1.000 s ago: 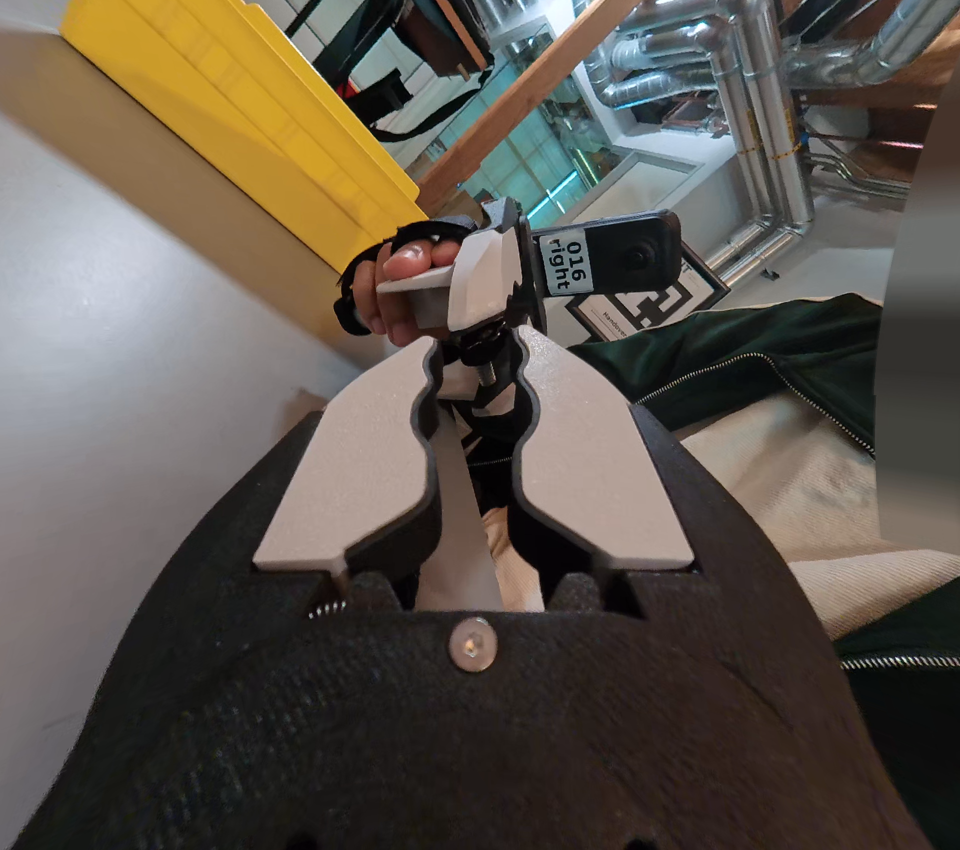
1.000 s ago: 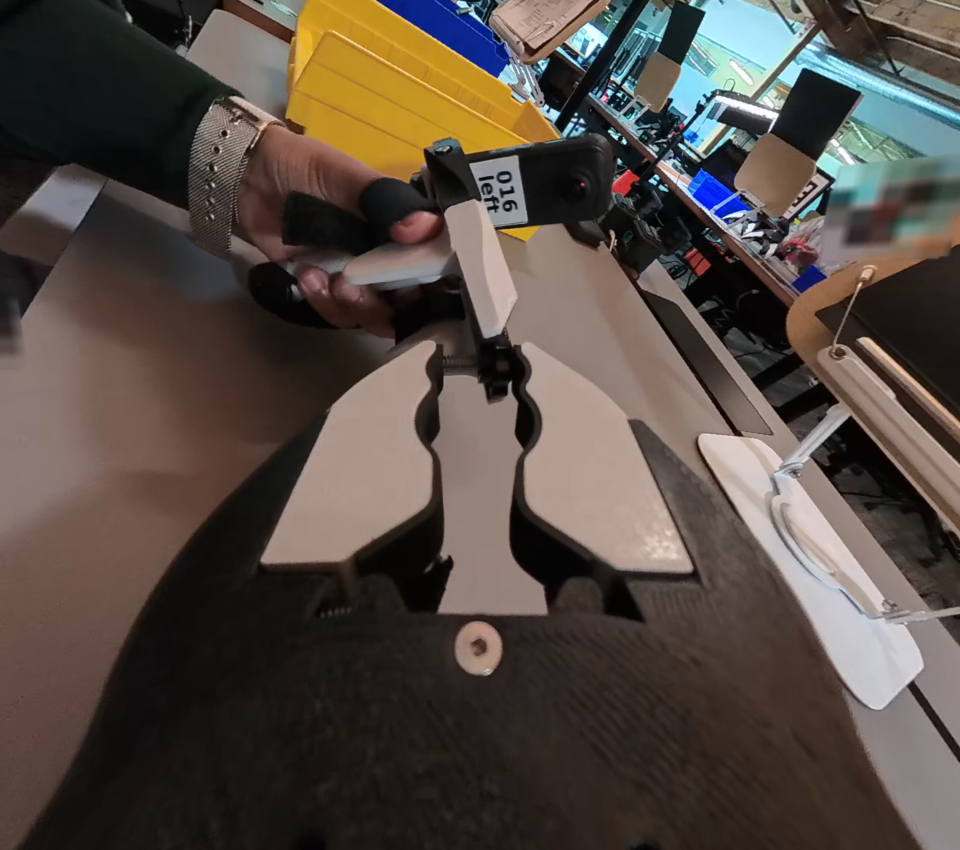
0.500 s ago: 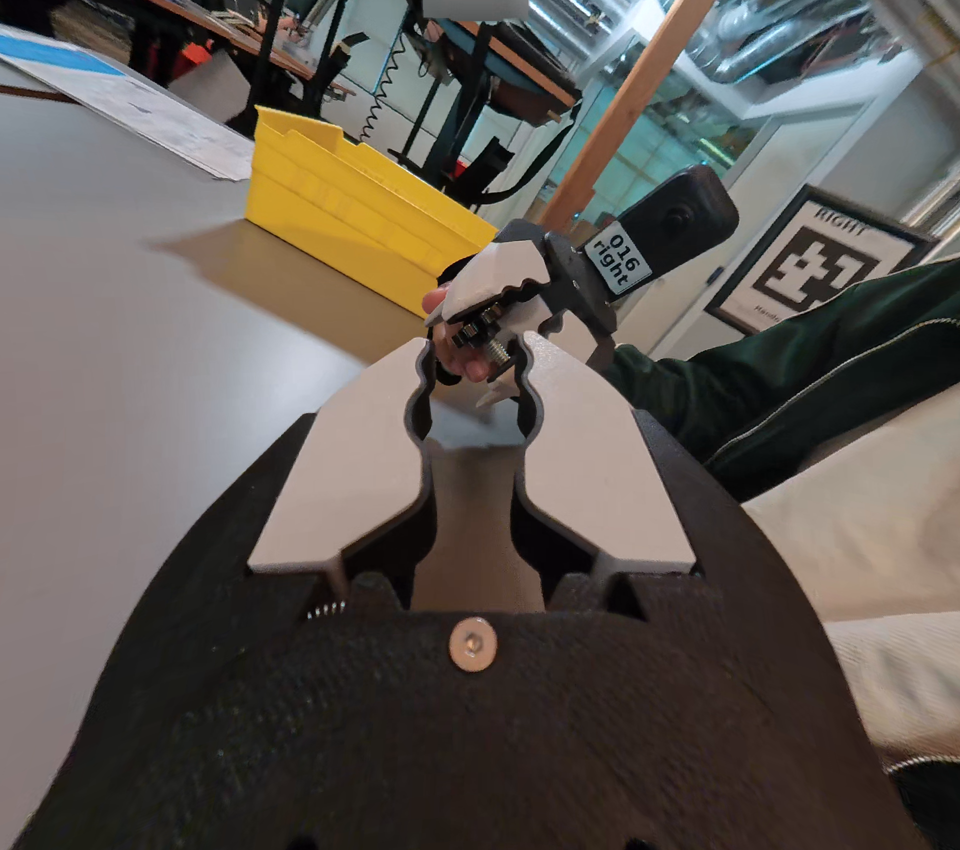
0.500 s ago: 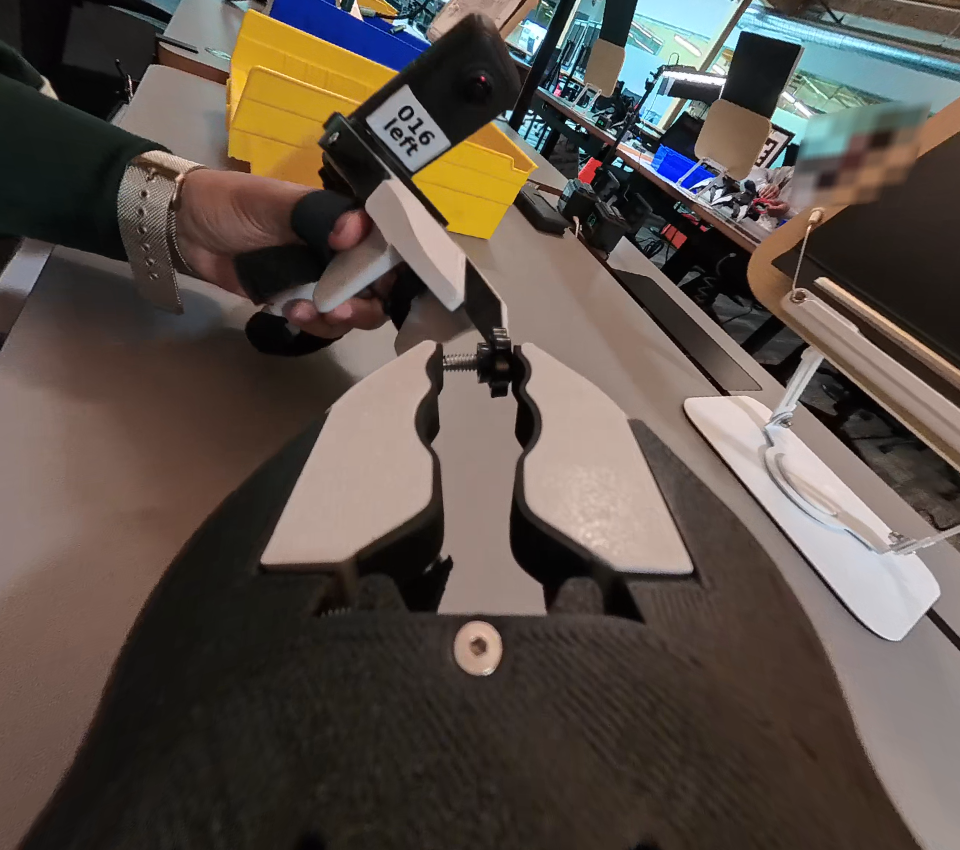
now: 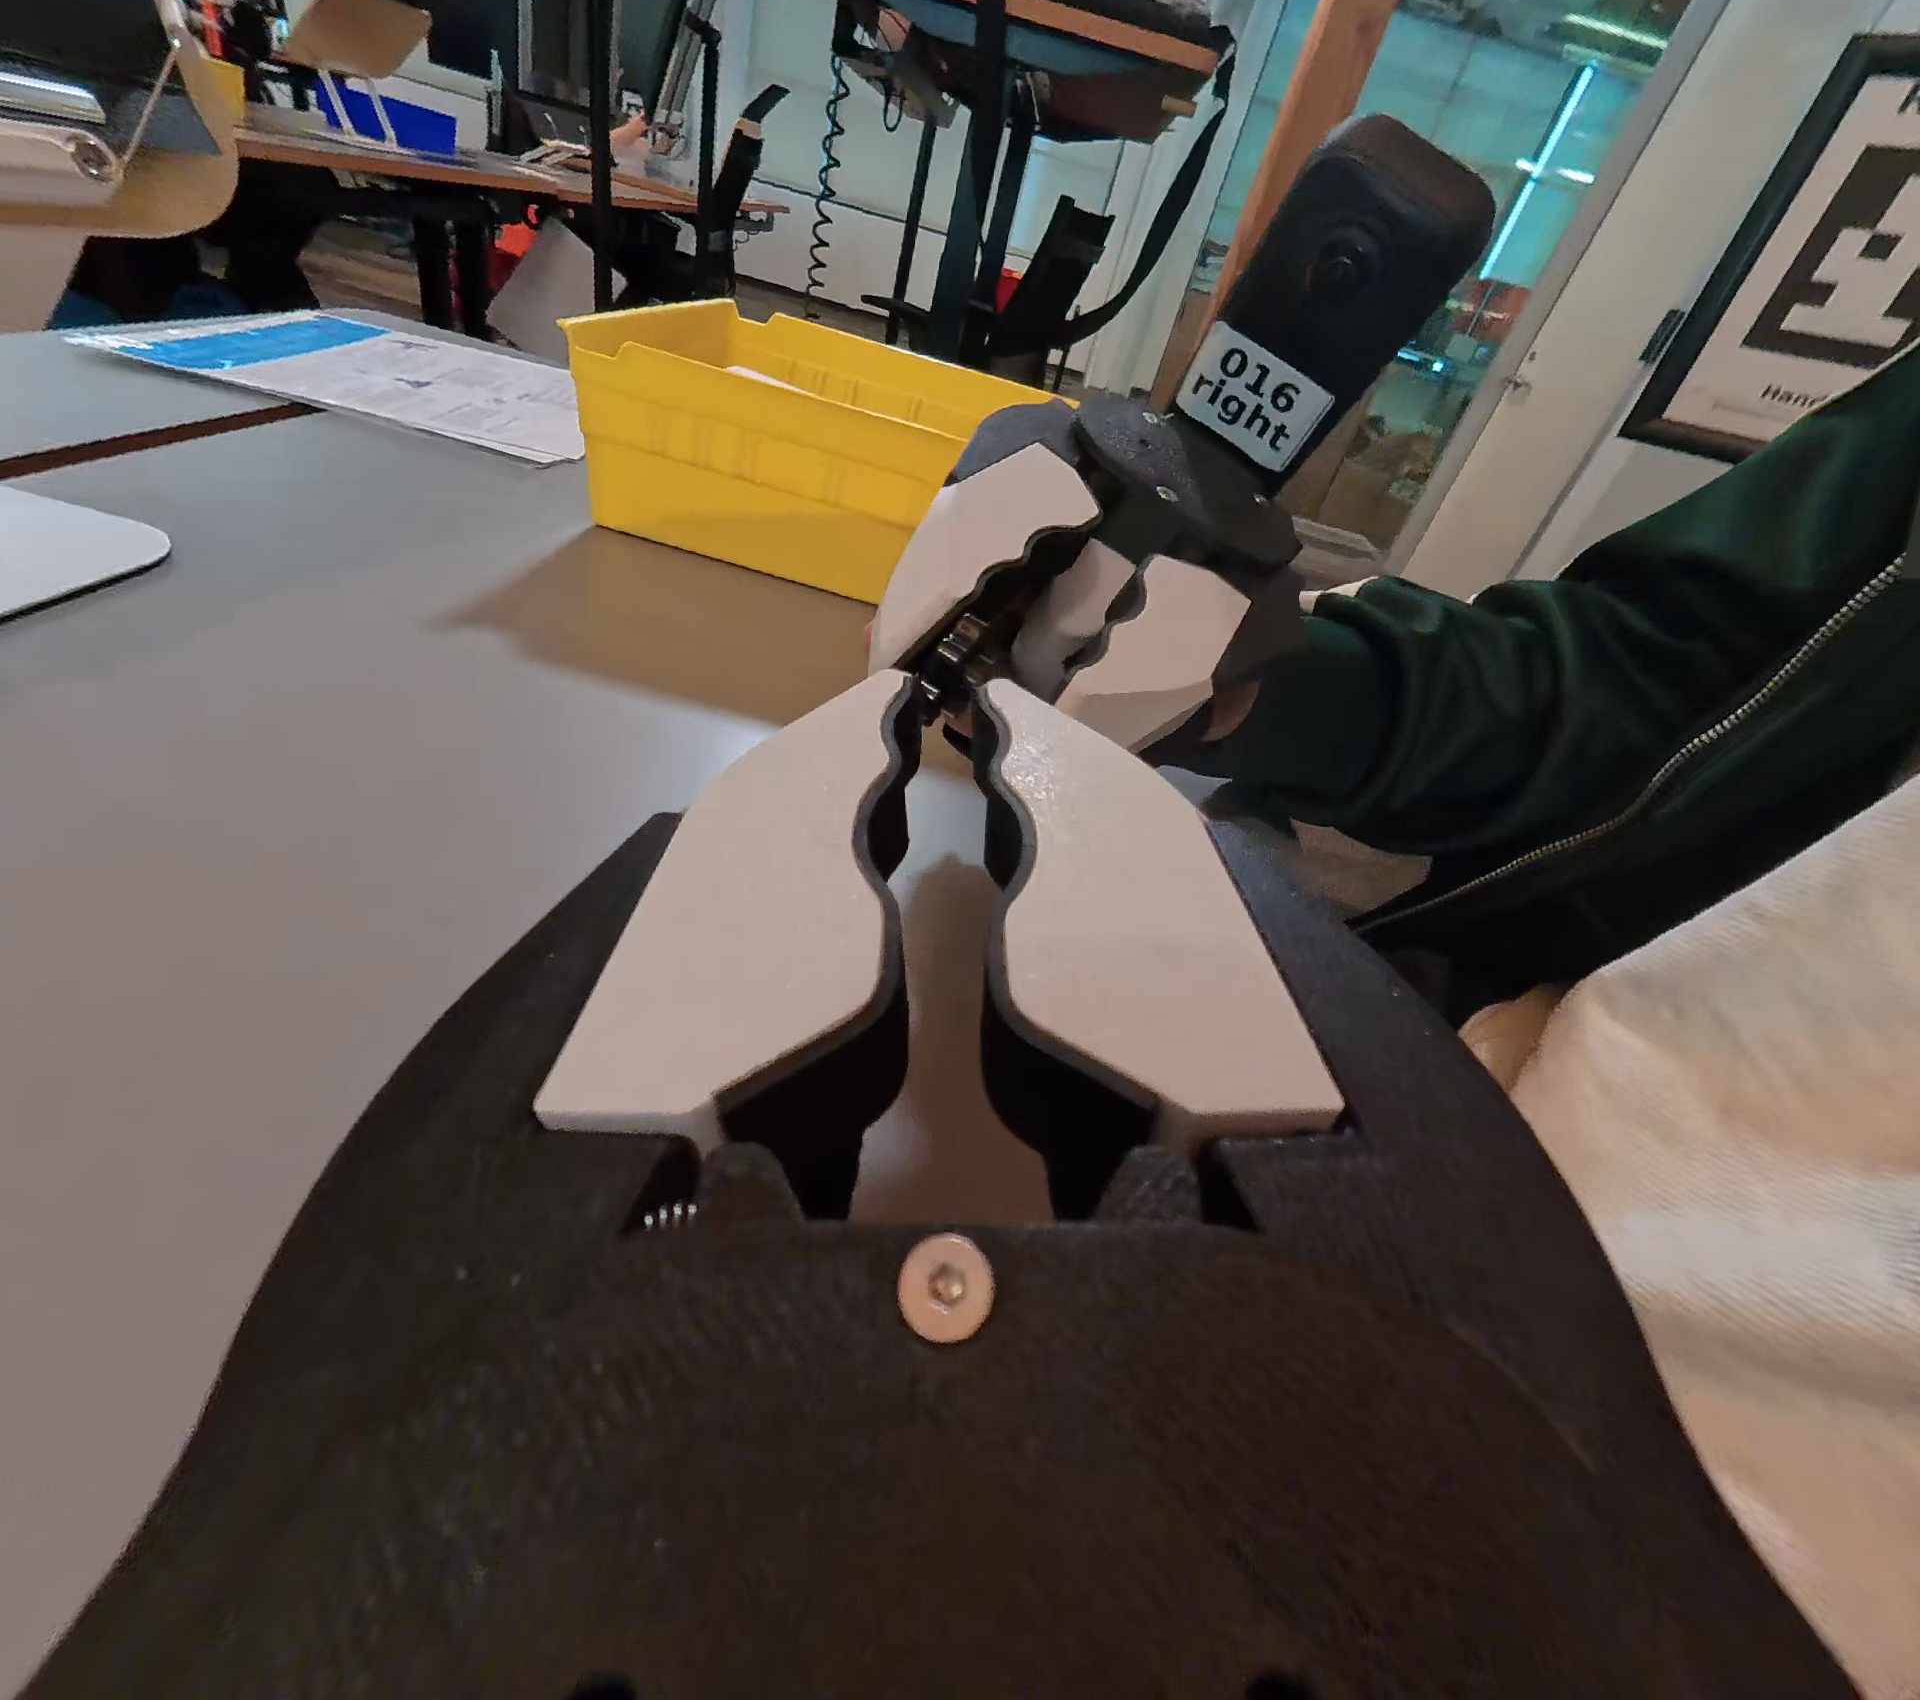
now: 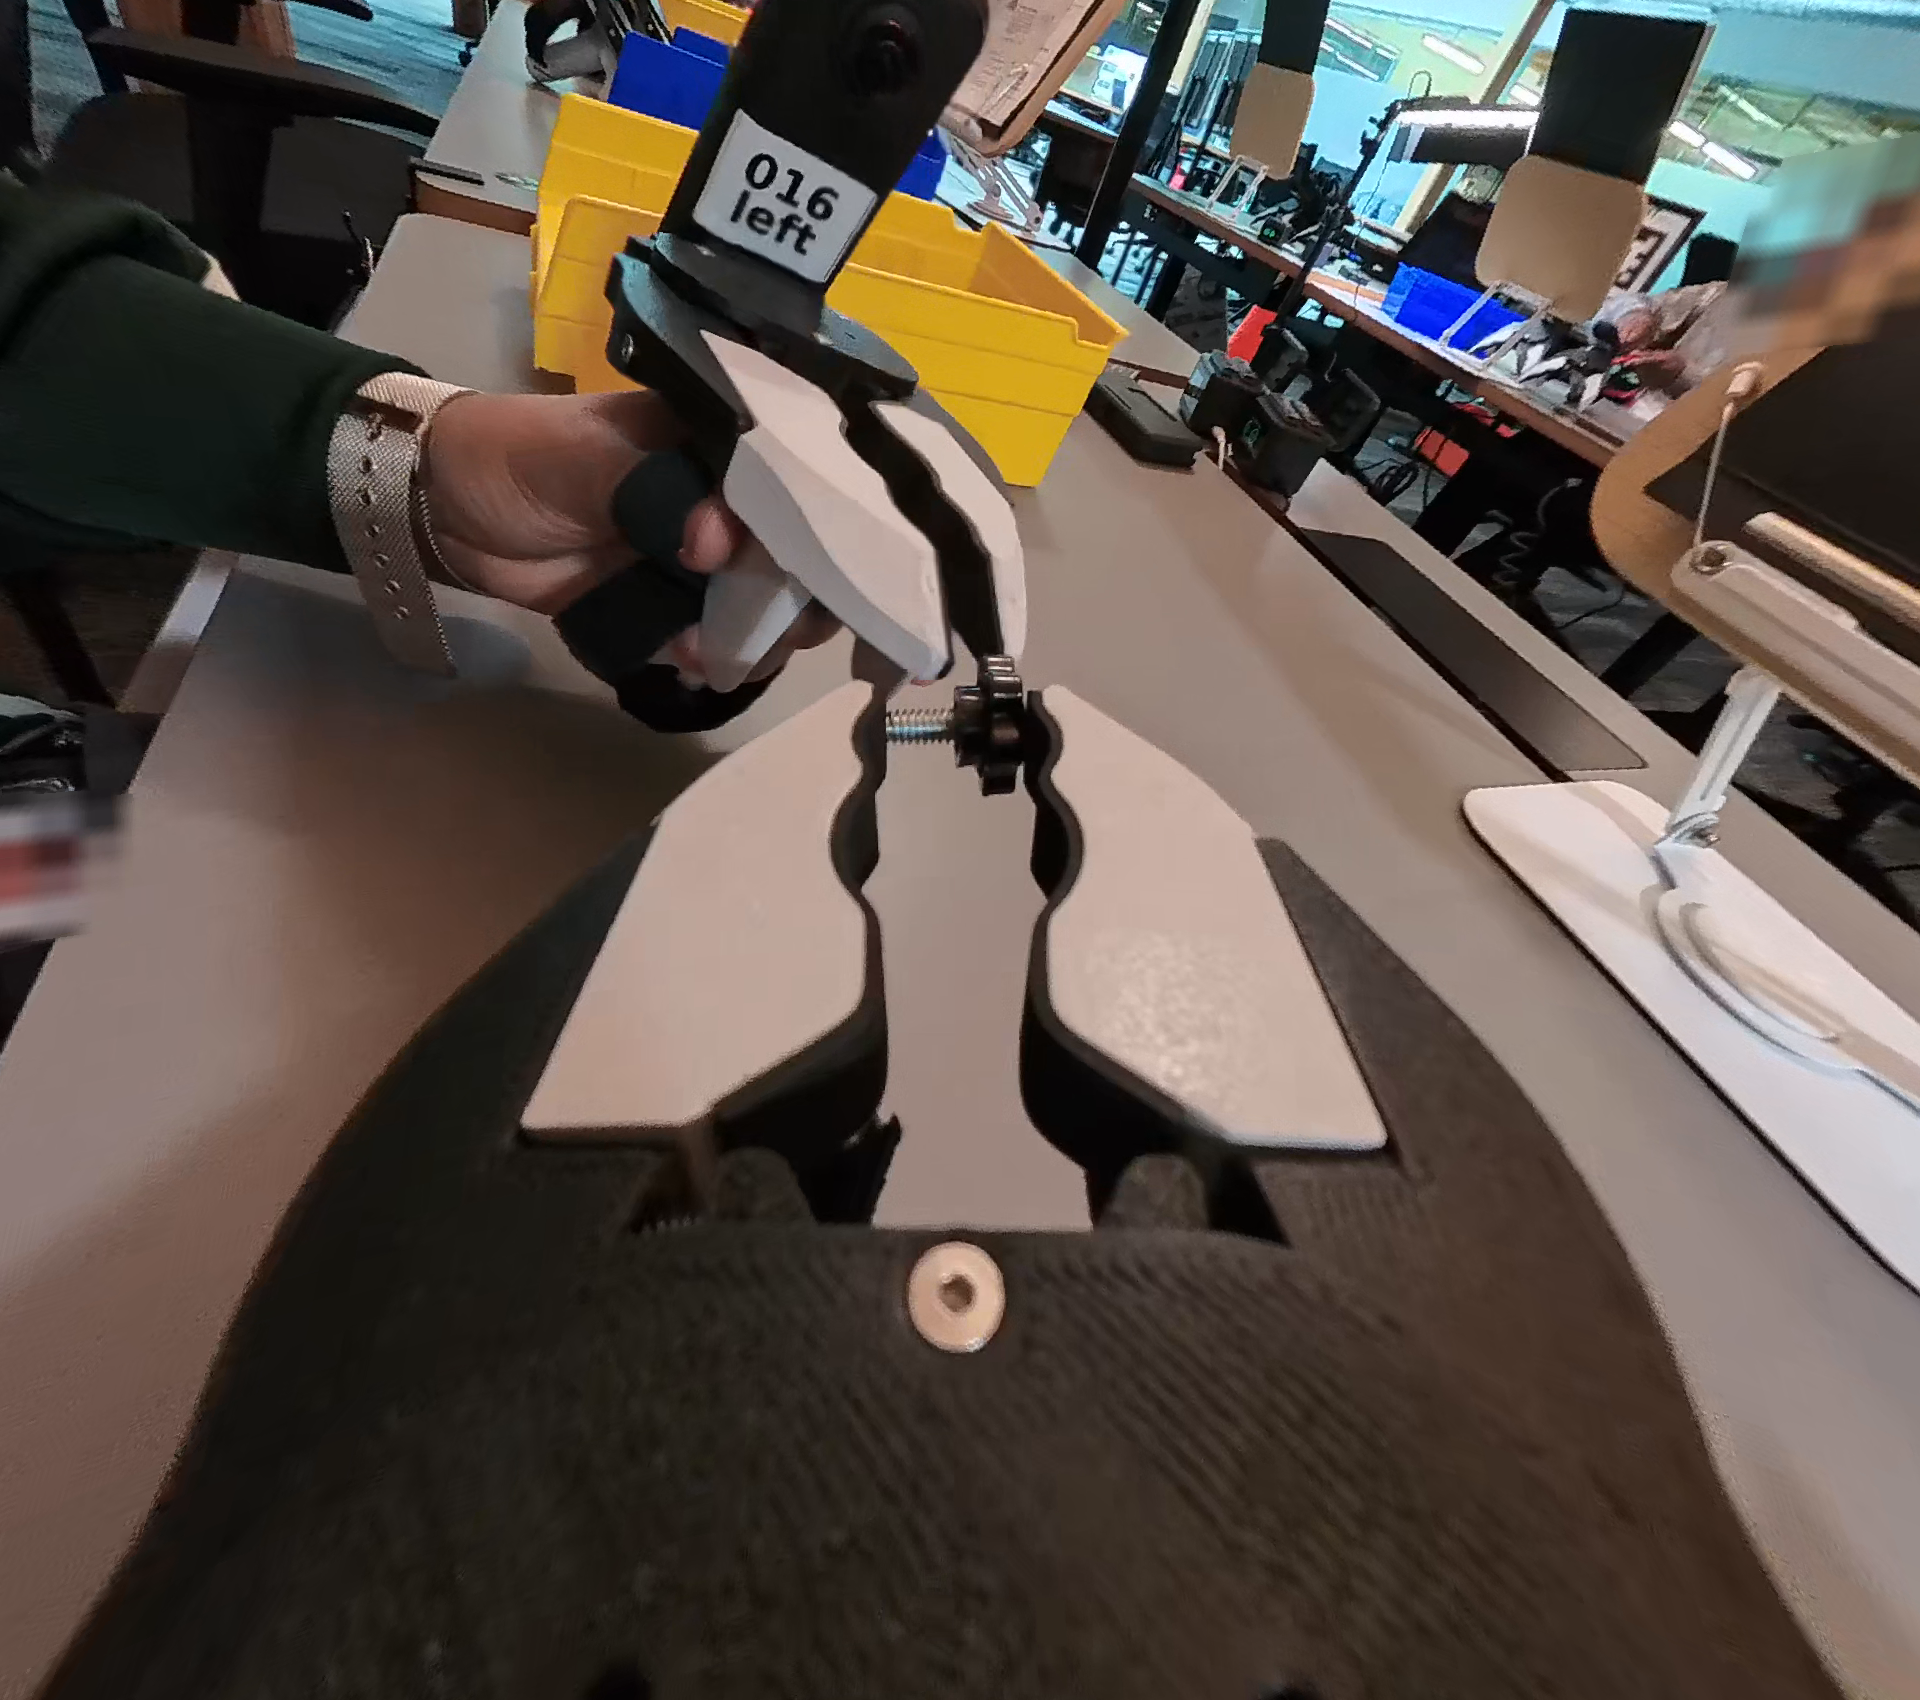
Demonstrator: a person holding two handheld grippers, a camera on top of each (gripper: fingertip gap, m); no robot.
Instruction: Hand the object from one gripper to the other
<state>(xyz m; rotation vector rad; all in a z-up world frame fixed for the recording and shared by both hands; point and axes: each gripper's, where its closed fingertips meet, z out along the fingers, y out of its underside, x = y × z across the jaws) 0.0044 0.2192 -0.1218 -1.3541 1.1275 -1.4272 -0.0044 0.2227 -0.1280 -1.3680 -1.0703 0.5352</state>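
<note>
Meeting tip-to-tip, both tools (image 6: 951,720) (image 5: 940,694) pinch the knob screw (image 6: 971,723) (held level).

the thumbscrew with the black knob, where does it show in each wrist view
Left wrist view: the thumbscrew sits just above centre, at the tips of the left claw, mostly hidden where the right claw meets it.
Right wrist view: the thumbscrew sits at centre, lying crosswise between the tips of the right claw, with the left claw closed on its knob from above.
Shared landmark: the yellow bin on the grey table behind.
</note>
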